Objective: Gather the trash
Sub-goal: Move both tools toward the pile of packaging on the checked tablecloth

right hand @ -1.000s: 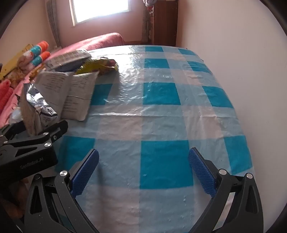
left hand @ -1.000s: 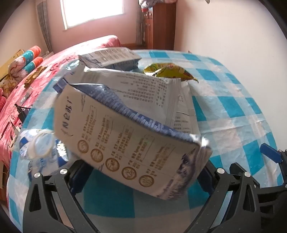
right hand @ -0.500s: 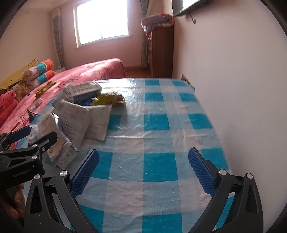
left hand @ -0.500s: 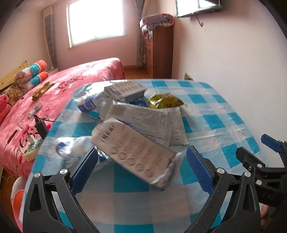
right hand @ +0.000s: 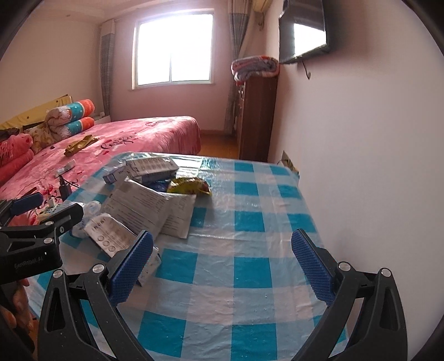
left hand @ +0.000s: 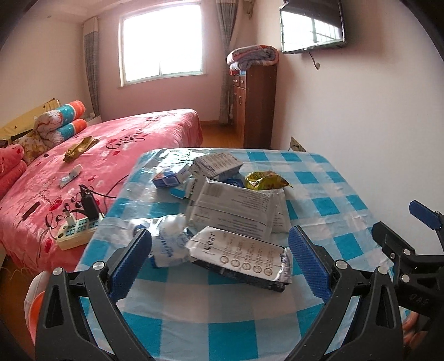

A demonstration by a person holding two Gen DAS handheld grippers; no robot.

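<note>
Lying in a loose pile on the left half of the table [left hand: 319, 194] is the trash: a white foil pouch [left hand: 244, 257] nearest, resting flat with its dark edge toward the camera, and a crumpled plastic bottle [left hand: 163, 238] touching its left end. Just behind them sits a big white printed bag [left hand: 236, 208], tilted up over other wrappers. Farther back, a yellow snack wrapper [left hand: 263, 180] to the right, a grey-white carton [left hand: 217, 165] on top, and a small blue-white box [left hand: 169, 177] on the far left of the pile.

Left gripper [left hand: 219, 261] hangs above the near table edge, jaws spread wide apart and empty; the pouch shows between its blue pads [left hand: 308, 258] (not touching either one). Right gripper [right hand: 222, 266] also spread wide, nothing in it, over the bare checkered cloth to the right of the pile; its left pad overlaps the pouch's near corner in view (contact unclear).

Table is covered in a blue-and-white checkered sheet and stands against the right wall. Left of it, a pink bed [left hand: 97, 155] with a power strip [left hand: 75, 230] near its edge. Far back, a window [left hand: 162, 44], a brown cabinet [left hand: 258, 105] with folded blankets on top, and a wall TV [left hand: 313, 26].
</note>
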